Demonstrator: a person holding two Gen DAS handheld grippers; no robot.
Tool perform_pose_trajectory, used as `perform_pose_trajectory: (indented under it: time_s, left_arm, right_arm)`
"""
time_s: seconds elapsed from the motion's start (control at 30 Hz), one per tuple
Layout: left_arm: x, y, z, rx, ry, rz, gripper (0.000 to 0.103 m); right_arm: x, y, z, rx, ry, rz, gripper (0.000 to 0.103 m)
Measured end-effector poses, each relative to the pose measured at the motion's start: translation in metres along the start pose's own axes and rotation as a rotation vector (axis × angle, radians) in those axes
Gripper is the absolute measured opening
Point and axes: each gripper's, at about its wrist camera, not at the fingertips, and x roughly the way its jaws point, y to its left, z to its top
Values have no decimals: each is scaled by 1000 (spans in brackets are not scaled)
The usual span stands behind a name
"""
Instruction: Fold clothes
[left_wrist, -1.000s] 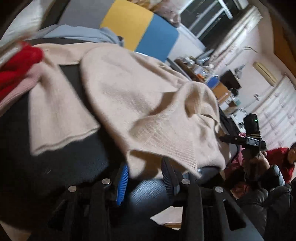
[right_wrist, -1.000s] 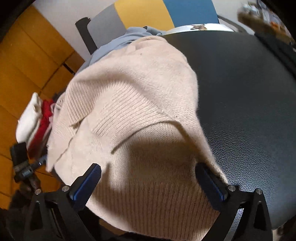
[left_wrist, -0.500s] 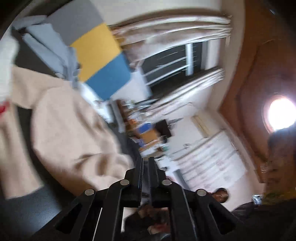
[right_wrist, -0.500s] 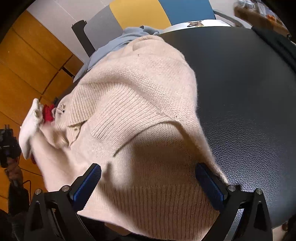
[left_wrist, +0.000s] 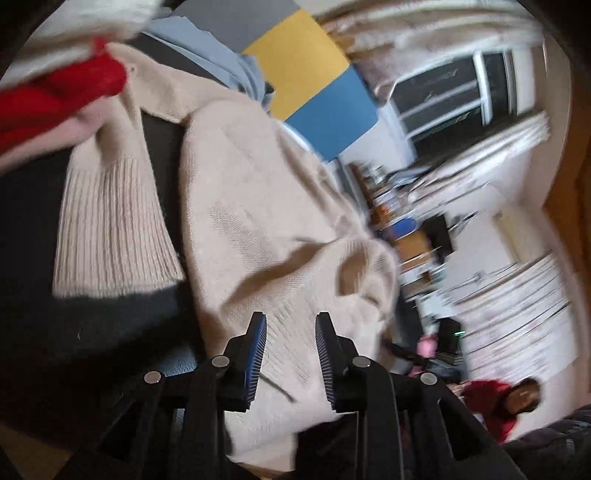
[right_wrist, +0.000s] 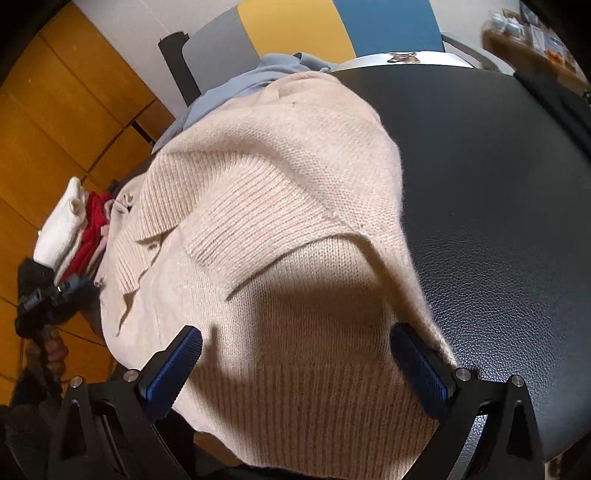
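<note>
**Left tool opening at the sweater hem, right tool waiting wide**

Left tool (left_wrist: 290, 354): jaws are opening, gap still narrow. Ribbed hem of the beige sweater (left_wrist: 258, 206) is showing through the gap, but I can't tell whether any knit is actually between the pads; they aren't visibly pressing on it. The view is blurred, so this hand is moving.

Right tool (right_wrist: 297, 369): jaws are standing wide, hovering over the ribbed lower edge of the same sweater (right_wrist: 280, 221). Pads are sitting either side of the fabric, gripping nothing.

Sweater is lying spread over the black leather surface (right_wrist: 498, 221), hem toward both tools and partly hanging off the near edge. One sleeve (left_wrist: 110, 221) is lying out flat to the left, ribbed cuff nearest, with bare surface between it and the body. The body is creased and humped in the middle, not flat.

Outward from there: a light blue garment (right_wrist: 236, 88) is poking out at the far end, and a stack of red and white clothes (right_wrist: 74, 229) is sitting at the left edge.

My read: we're early in the fold, at the lay-out and grab stage, with no fold made on this piece yet.

Next move probably needs:
- both tools closing on the hem at separate corners
- pulling the body taut to kill the hump
- bringing the loose sleeve in across the body before any halving
</note>
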Motion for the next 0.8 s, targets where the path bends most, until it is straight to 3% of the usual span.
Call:
perform_pose_trajectory:
  time_s: [0.07,0.1,0.13,0.17,0.23,0.3,0.33,0.37,0.43,0.5,0.57,0.67,0.73,0.8]
  left_arm:
    - [16,-3,1,56,75,94,27]
    - [23,-5,-1,94,100,147,18]
    - [27,-5,-1,117,119,184,18]
    - [26,-2,2,110,129,194,17]
    - [27,1,7,97,144,210,5]
    - [31,-2,12,80,140,210,0]
    - [33,-4,14,71,139,210,2]
    - [32,-7,16,68,127,198,14]
    - [23,-16,21,81,70,130,17]
    - [16,-26,27,81,31,66,19]
    - [16,-36,28,98,23,18,21]
    - [30,-59,14,183,88,4,24]
    - [38,-62,0,175,125,3,25]
    - [49,-61,-15,137,161,-14,29]
  right_arm:
    - [-1,0,-3,-22,18,-13,103]
    - [-2,2,-6,-33,30,-15,103]
    - [-4,3,-9,-43,42,-16,103]
    - [-5,5,-12,-53,54,-17,103]
    - [-8,9,-19,-81,66,-14,103]
    - [-11,12,-25,-108,60,-16,103]
    - [-12,14,-27,-107,56,-20,103]
    - [-13,15,-28,-105,53,-25,103]
    - [-21,13,-20,-29,50,2,102]
    - [-39,10,-10,-22,-43,10,101]
    - [-47,21,0,-104,-98,-28,101]
    - [-36,29,15,-120,-88,-3,86]
    - [-16,21,22,-18,-38,-32,57]
    - [-10,0,17,119,-51,43,51]
